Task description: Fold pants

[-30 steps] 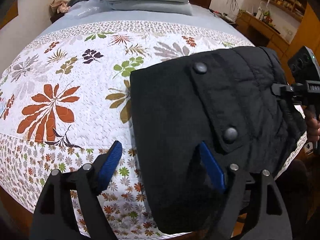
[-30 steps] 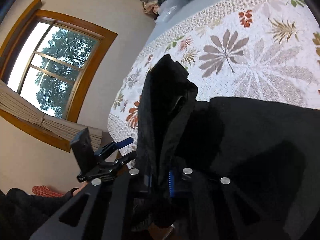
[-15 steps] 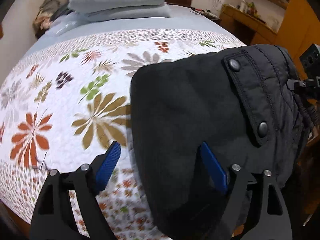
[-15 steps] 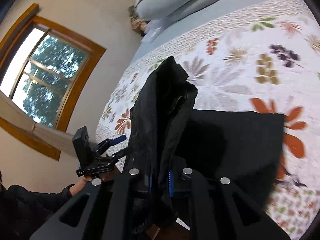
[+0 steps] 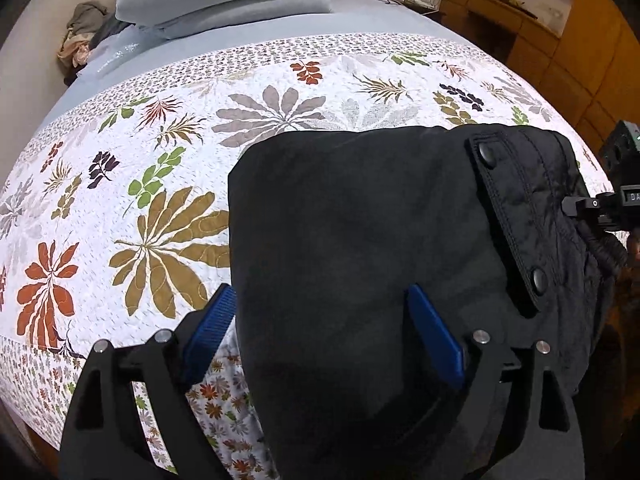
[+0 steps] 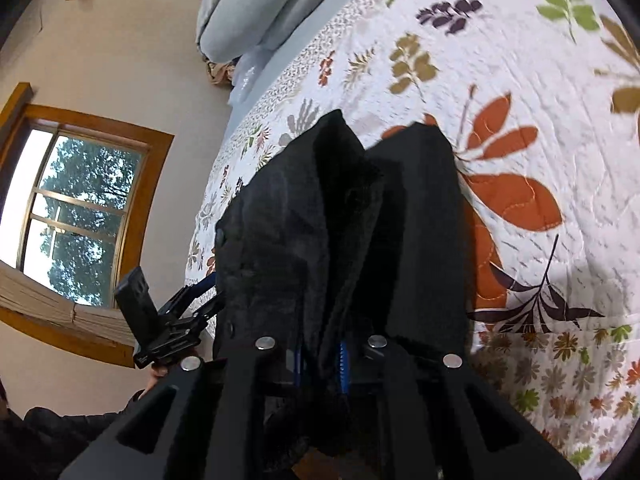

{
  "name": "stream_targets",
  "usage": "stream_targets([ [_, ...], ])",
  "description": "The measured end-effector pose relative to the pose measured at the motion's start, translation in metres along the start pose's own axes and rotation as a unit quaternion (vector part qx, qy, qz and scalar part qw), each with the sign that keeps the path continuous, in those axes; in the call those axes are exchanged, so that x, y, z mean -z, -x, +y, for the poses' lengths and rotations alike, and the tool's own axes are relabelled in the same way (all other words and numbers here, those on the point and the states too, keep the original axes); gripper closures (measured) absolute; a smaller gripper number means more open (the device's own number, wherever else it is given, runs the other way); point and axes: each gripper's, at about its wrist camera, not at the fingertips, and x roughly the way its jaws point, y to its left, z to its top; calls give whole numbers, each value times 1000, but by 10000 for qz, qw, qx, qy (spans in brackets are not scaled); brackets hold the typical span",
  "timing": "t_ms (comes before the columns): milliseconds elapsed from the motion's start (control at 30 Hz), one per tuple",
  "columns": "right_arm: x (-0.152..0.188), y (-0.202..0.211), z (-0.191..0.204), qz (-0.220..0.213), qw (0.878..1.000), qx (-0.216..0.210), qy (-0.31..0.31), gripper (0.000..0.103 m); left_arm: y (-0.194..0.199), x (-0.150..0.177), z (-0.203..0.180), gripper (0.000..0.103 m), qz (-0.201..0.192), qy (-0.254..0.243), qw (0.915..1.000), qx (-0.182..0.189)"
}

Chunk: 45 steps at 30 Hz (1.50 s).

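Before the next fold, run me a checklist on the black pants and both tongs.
1. Right tongs clamped on the black quilted pants: ok, blue pads pinch a bunched edge of fabric.
2. Left tongs released: ok, jaws have just been opening; the fabric lies between them, with the pads not pressing.
3. Pants supported on the white leaf-patterned quilt: ok for the left part; the right side hangs past the bed edge.
4. Folded panel lying smooth: ok in the left wrist view.
5. Snap-button flap closed flat: ok.
6. Layers under the top panel aligned: cannot tell, hidden.
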Motion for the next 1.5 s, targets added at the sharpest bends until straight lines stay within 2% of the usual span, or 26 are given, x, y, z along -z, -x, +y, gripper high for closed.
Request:
stream_targets([
  [133,1,-1,-7,42,10000,-6,-18,86,-3,2,3,11,-30,103,9999,13],
  [233,3,6,-1,6,9999,98,23,77,-2,4,8,11,6,274,9996,100],
  [267,5,14,5,-71,9996,235,138,69,1,4,10,11,19,288,9996,72],
  [300,7,24,10,-164,9989,371,227,56,6,4,13,12,-1,268,9996,-15],
  [333,8,31,14,-265,9981,493,269,50,13,5,16,12,-56,243,9996,-125],
  [400,14,51,24,-481,9953,747,391,30,28,6,27,11,-176,283,9989,-324],
  [467,23,73,33,-743,9911,995,476,19,37,7,38,9,-199,468,9980,-388],
  [500,26,79,34,-794,9905,1020,462,18,41,10,46,8,-171,635,9973,-333],
  [600,34,86,31,-779,9916,988,297,18,40,17,62,8,-12,1018,9948,-92],
  [700,38,81,22,-724,9918,1040,170,18,34,25,68,8,78,1148,9933,-131],
  [800,45,70,17,-698,9930,949,4,18,28,29,64,8,132,1046,9942,-215],
  [900,52,59,22,-708,9948,721,141,19,24,30,55,8,159,868,9958,-232],
  [1033,59,33,27,-310,9957,839,253,21,18,28,45,8,137,787,9964,-269],
  [1100,62,27,34,-258,9918,1138,523,32,15,25,41,8,152,817,9963,-230],
  [1167,65,31,41,-210,9924,1019,651,64,13,22,38,8,157,801,9964,-216],
  [1200,65,35,42,-232,9942,859,598,70,13,21,35,8,142,760,9968,-204],
  [1267,67,41,50,-229,9952,666,681,71,13,18,29,8,101,644,9976,-233],
  [1367,72,38,49,-72,9924,923,811,72,17,15,16,8,-7,390,9985,-386],
  [1433,73,30,38,39,9918,1096,651,72,20,15,8,8,-88,238,9986,-463],
  [1500,71,24,26,30,9948,934,399,71,23,14,1,8,-150,107,9986,-494],
])
